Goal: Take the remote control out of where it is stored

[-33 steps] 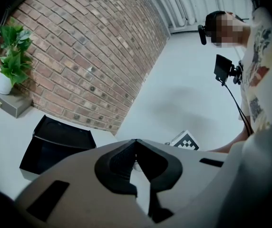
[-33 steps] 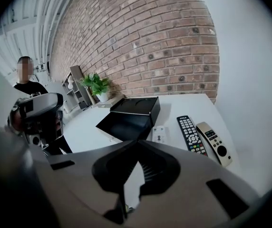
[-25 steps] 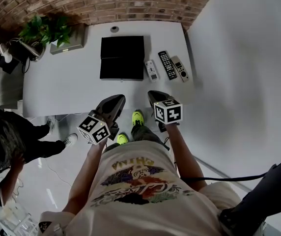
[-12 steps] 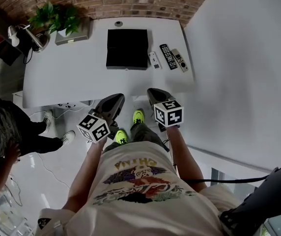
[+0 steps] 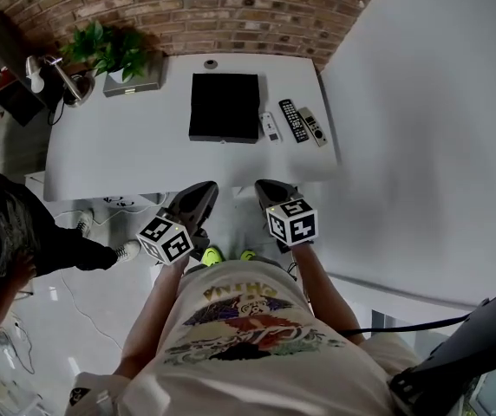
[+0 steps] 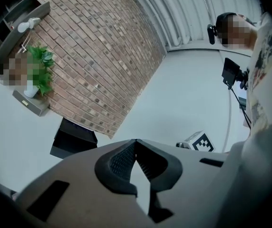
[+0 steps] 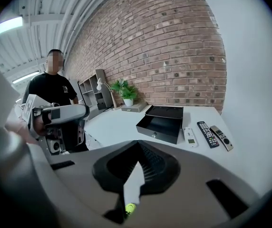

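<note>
Head view: the left gripper [image 5: 203, 191] and right gripper [image 5: 267, 187] are side by side off the near edge of a white table [image 5: 118, 154], both pointing toward it. Well ahead of both sets of jaws sits an open black box [image 5: 224, 107]. Just right of the box, in a row, lie a white remote [image 5: 270, 126], a black remote [image 5: 293, 120] and a grey remote [image 5: 314, 126]. All three are flat on the tabletop outside the box, ahead and a little right of the right jaws. A plant [image 5: 109, 46] stands at the far left corner, against the brick wall [image 5: 231, 7]. Left gripper view: jaws clenched tip to tip, nothing between them; the black box is ahead and left of the tips. Right gripper view: jaws clenched, nothing gripped. The box lies straight beyond the tips, with the three remotes to its right, well apart from the jaws. The left gripper is off to the left, and a person [image 7: 55, 89] in black stands beyond it.
</note>
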Tool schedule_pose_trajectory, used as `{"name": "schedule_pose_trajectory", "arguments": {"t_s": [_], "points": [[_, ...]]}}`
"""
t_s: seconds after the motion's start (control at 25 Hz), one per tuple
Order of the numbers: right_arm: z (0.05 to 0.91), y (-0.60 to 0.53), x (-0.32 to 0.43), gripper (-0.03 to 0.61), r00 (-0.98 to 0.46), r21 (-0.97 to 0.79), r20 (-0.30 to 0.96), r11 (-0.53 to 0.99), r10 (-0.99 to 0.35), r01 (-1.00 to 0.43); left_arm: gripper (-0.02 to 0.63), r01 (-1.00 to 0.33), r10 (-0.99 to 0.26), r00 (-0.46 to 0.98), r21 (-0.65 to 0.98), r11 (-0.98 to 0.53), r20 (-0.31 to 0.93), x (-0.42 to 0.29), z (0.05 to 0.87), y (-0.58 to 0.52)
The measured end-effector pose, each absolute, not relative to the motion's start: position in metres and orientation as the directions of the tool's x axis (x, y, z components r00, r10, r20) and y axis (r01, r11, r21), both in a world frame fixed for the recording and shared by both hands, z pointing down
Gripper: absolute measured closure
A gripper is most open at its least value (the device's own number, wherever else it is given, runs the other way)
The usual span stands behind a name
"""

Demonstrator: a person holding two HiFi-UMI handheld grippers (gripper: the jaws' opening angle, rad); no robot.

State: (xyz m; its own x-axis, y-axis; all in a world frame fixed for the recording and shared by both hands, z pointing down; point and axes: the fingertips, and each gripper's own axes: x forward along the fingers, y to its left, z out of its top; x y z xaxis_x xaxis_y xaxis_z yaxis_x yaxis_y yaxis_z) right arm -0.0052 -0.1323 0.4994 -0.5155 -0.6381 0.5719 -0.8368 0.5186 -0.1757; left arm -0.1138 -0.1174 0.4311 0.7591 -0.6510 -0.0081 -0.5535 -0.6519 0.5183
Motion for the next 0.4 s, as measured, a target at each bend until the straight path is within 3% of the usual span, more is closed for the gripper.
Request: {"name": "schedule_pose_trajectory", "arguments": {"t_s": [0.4], "points": [[0.500, -0.128, -0.003, 0.572, -0.519, -0.165, 0.560, 0.527, -0.645, -0.834, 0.611, -0.533, -0.618, 0.786, 0.502, -0.681, -0.003, -0.095, 0.431, -0.109]]}}
